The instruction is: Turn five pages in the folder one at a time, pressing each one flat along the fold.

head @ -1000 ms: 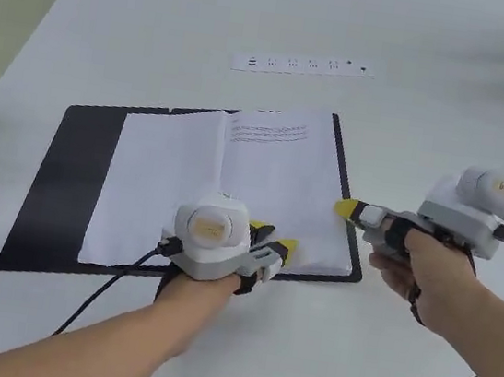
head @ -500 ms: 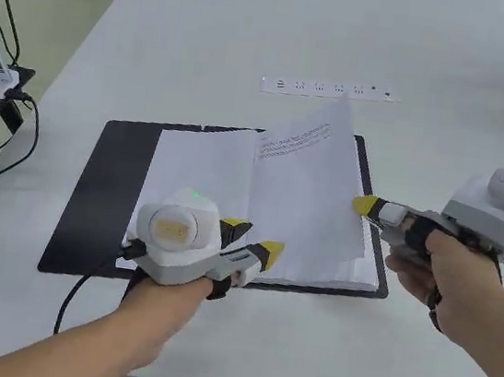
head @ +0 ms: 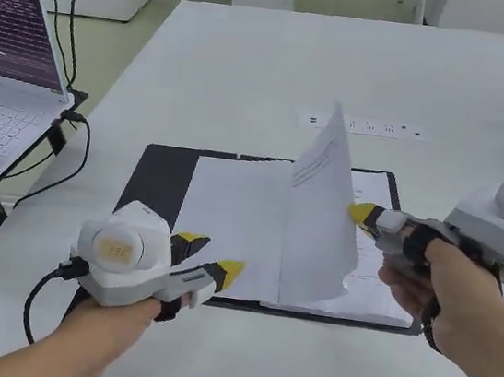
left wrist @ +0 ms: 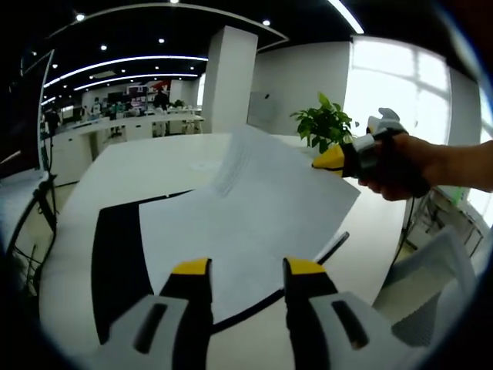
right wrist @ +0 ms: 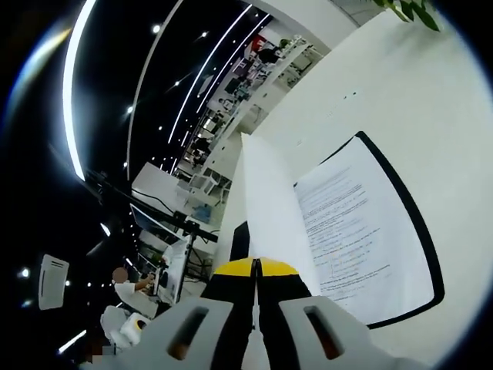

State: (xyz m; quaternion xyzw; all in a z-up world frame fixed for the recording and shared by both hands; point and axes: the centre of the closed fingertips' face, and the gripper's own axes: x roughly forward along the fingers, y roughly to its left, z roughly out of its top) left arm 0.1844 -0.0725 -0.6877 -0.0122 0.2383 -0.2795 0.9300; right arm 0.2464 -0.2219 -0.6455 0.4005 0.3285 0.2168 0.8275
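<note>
A black folder (head: 155,185) lies open on the white table, with a blank left page (head: 229,218). My right gripper (head: 360,214) is shut on the outer edge of one sheet (head: 323,216) and holds it nearly upright over the fold. In the right gripper view the jaws (right wrist: 254,266) pinch that sheet (right wrist: 266,193), and a printed page (right wrist: 362,231) lies flat beneath. My left gripper (head: 210,259) hovers open at the folder's front edge, left of the fold. In the left gripper view its open fingertips (left wrist: 246,270) face the raised sheet (left wrist: 254,200) and the right gripper (left wrist: 331,158).
A white power strip (head: 362,126) lies on the table behind the folder. An open laptop (head: 11,45) with cables (head: 63,140) stands off the table's left side. A potted plant (left wrist: 323,127) stands beyond the far right.
The right gripper has raised the sheet from flat on the right side to nearly upright over the fold. The left gripper has drawn back leftward from the fold. The head camera has shifted.
</note>
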